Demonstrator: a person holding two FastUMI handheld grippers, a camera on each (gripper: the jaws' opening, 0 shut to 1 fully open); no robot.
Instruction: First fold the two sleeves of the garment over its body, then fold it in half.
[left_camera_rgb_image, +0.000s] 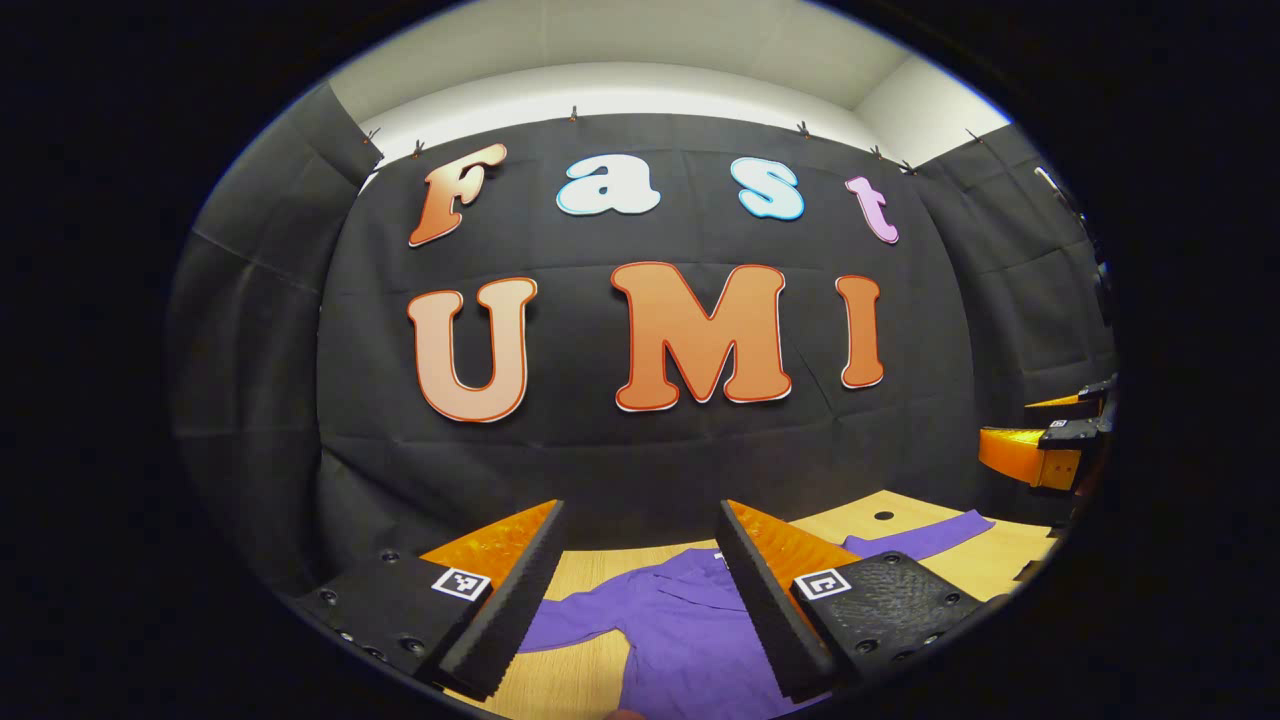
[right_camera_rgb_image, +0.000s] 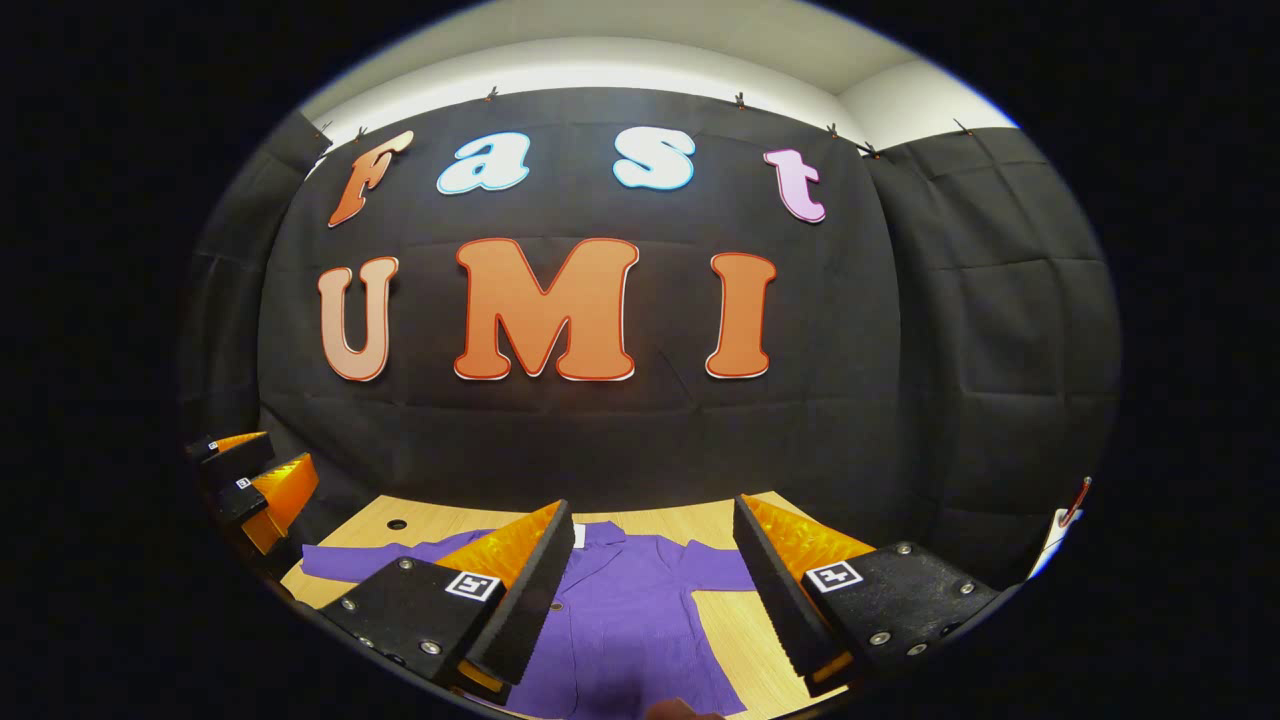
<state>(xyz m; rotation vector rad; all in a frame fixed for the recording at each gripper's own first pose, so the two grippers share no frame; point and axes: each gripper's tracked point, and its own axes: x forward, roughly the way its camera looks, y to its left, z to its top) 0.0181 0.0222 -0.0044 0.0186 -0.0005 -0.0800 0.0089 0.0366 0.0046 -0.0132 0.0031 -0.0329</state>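
Note:
A purple garment (left_camera_rgb_image: 670, 630) lies spread flat on a light wooden table (left_camera_rgb_image: 590, 680), collar toward the far wall. In the left gripper view one sleeve (left_camera_rgb_image: 930, 538) stretches off to the right and the other (left_camera_rgb_image: 565, 625) to the left. My left gripper (left_camera_rgb_image: 640, 600) hangs open above the garment with nothing between its fingers. In the right gripper view the garment's body (right_camera_rgb_image: 630, 620) runs down the middle and a sleeve (right_camera_rgb_image: 375, 558) reaches left. My right gripper (right_camera_rgb_image: 655, 590) is open above it, holding nothing. The other gripper (right_camera_rgb_image: 255, 480) shows at the left edge there, and the right one (left_camera_rgb_image: 1050, 450) at the left view's right edge.
The table (right_camera_rgb_image: 740, 630) ends against the black cloth wall at the back. Small round holes (left_camera_rgb_image: 883, 516) (right_camera_rgb_image: 397, 524) sit in the tabletop near the far corners. A red-tipped item (right_camera_rgb_image: 1075, 505) hangs at the right gripper view's right edge.

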